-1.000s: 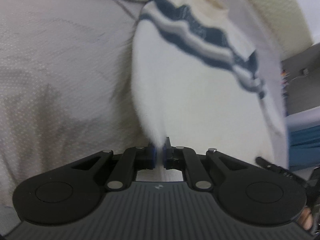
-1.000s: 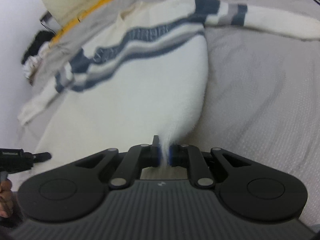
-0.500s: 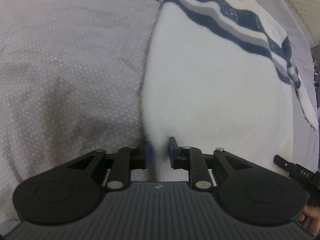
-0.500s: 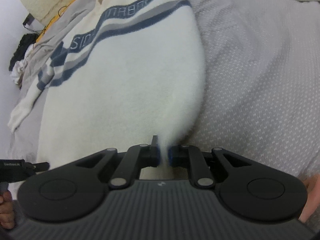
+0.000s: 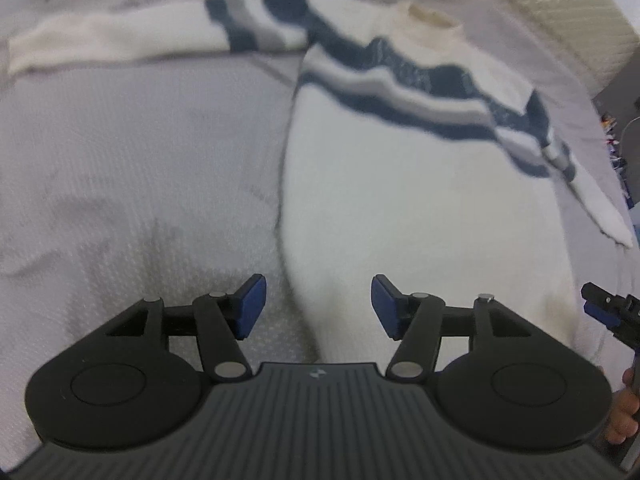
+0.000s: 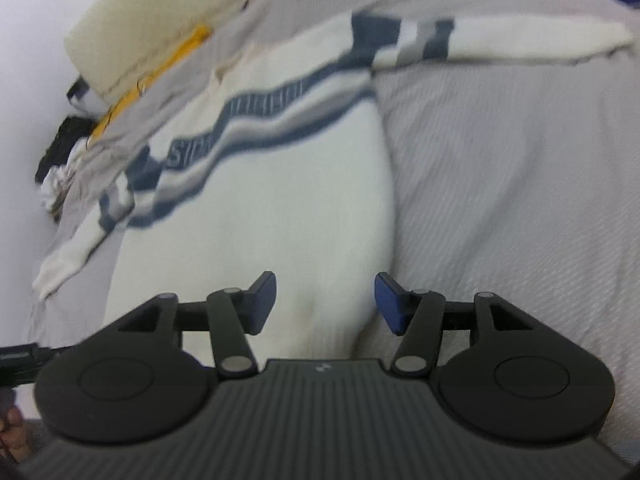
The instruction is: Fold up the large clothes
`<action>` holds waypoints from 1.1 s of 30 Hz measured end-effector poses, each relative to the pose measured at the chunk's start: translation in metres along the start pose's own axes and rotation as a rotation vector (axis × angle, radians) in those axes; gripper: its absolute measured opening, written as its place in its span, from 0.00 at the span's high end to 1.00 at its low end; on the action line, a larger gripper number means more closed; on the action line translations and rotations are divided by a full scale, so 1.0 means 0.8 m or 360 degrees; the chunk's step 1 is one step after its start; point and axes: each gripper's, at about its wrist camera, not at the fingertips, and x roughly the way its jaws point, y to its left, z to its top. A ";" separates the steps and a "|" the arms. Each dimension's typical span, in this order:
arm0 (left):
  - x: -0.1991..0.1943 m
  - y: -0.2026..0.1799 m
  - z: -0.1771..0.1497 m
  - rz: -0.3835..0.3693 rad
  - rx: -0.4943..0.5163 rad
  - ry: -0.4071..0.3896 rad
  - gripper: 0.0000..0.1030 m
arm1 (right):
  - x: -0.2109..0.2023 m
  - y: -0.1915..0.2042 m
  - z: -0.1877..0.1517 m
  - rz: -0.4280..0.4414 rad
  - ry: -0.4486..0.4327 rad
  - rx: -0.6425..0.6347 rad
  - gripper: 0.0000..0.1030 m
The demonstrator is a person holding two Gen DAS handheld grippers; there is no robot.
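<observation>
1. A big white sweater (image 5: 420,208) with blue and grey stripes is being laid flat on a grey bed cover (image 5: 132,168), front side up

2. The sweater is being used as the landmark here: its neck is lying at the far end, and its bottom hem is lying at the near end, closest to both claws

3. The long way of the sweater is running from the claws away toward the neck, so the next fold is probably going to be made along that line or across it

4. One sleeve (image 5: 120,40) is being stretched out sideways from the sweater's shoulder, and the other sleeve (image 5: 600,204) is being left slanting down beside the sweater's other edge

5. The left gripper (image 5: 318,306) is being held over the sweater's bottom corner, tipped downward; its jaws are opening and no cloth is being pinched, though the sweater's edge is lying under the gap

6. The right gripper (image 6: 326,302) is being held over the sweater's other bottom corner, also tipped downward; its jaws are opening and nothing is being gripped

7. Both hands are being kept about equally near the hem, so either sleeve could be reached for next
</observation>
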 end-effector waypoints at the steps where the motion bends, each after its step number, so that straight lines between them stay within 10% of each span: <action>1: -0.008 -0.004 0.001 -0.0005 0.0018 -0.0042 0.38 | -0.005 0.002 0.002 -0.0008 -0.0035 -0.0024 0.44; 14: -0.080 -0.108 0.019 -0.0168 0.0263 -0.0614 0.38 | -0.074 0.037 0.023 -0.0045 -0.0535 -0.0330 0.44; 33: -0.007 -0.172 -0.006 -0.0224 0.0455 -0.0761 0.38 | -0.071 0.050 -0.007 -0.0180 -0.0739 -0.0495 0.44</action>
